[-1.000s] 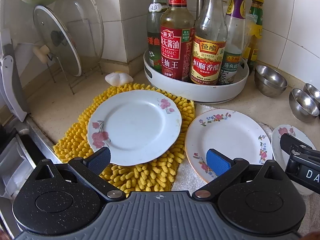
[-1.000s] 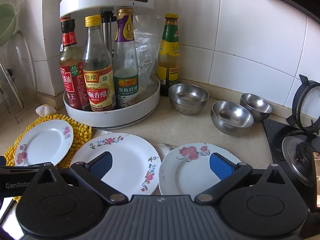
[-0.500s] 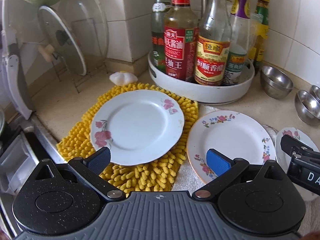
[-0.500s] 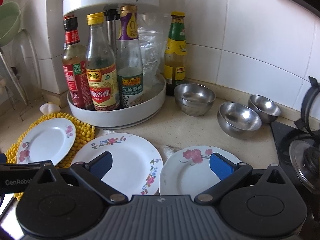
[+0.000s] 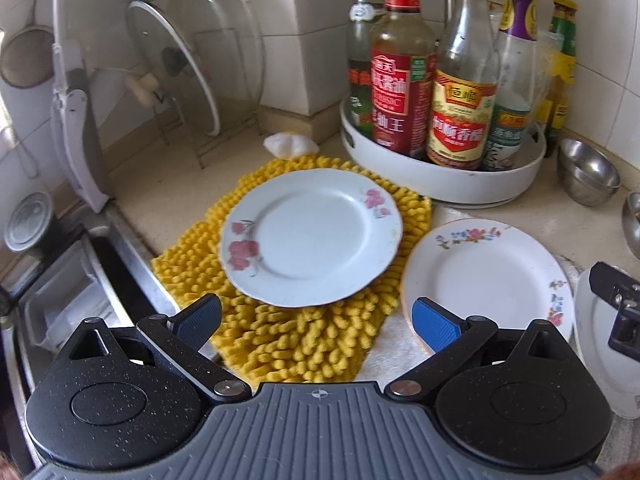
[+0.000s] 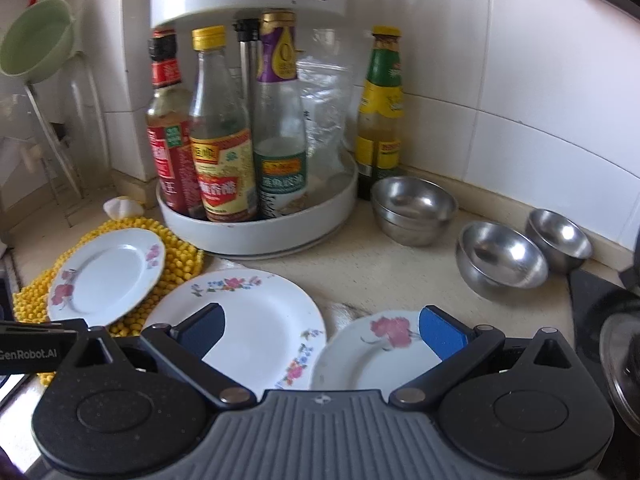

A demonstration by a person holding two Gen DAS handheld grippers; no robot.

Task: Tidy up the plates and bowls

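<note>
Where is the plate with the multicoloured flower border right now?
The plate with the multicoloured flower border lies flat on the counter in the middle of the row, between the plate on the yellow mat and the pink-flowered plate.

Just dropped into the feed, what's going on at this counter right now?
Nothing is picked up yet. A person holds both grippers open above the counter: the left gripper faces the pink-flowered plate on the yellow mat, the right gripper sits over the middle plate and the right plate. All three plates lie flat, apart from one another. The steel bowls sit untouched near the wall, two of them already nested beside the bottle rack.
</note>
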